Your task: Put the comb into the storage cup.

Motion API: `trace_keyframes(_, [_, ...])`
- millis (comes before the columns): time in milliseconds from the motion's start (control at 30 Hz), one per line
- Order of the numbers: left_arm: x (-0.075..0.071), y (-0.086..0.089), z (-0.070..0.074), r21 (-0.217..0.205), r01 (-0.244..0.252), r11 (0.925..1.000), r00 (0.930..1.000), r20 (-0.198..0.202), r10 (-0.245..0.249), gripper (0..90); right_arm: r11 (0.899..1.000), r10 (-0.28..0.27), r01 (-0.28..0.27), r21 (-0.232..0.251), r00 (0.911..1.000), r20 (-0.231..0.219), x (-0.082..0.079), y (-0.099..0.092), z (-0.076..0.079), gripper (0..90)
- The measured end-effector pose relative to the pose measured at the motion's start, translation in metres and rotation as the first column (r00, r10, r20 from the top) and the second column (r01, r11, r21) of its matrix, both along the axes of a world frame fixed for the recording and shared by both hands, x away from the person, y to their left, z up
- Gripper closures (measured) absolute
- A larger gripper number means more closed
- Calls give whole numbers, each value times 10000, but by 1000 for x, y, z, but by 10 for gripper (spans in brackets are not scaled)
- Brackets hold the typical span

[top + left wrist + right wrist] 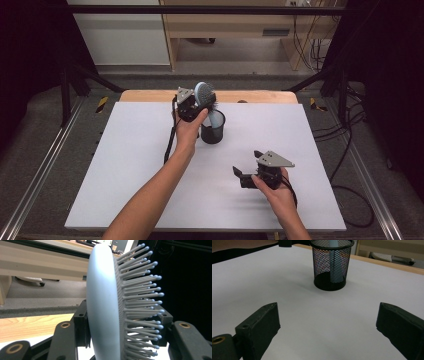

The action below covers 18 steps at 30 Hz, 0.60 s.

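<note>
The pale blue hairbrush (pixel 105 305), with its oval head and ball-tipped bristles, stands handle-down in the black mesh cup (pixel 213 128) near the bench's (pixel 125 165) far edge. The left gripper (pixel 196 105) pinches its head; the right gripper (pixel 248 169) is spread, holding nothing.

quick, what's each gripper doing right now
Left tongs: closed around the head of the light blue hairbrush, whose handle stands in the black mesh cup.
Right tongs: open, holding nothing, low over the white table.
</note>
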<state>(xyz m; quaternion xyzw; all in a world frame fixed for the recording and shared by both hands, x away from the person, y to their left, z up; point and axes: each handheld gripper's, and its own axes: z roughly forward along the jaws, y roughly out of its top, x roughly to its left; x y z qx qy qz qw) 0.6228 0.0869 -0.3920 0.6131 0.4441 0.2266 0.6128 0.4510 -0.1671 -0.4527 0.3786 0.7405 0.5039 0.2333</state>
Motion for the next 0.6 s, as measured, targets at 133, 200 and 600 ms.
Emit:
trace_keyframes(133, [1,2,0,-4,9,10000,10000,-39,-9,452,10000,-21,21,1,10000,-16,0,0,0,51])
trace_keyframes(200, [1,3,-1,7,-3,10000,10000,-64,3,447,10000,-11,11,3,10000,-11,0,0,0,51])
trace_keyframes(600, [3,8,-2,36,38,10000,9999,-142,-37,433,10000,-9,9,3,10000,-13,0,0,0,50])
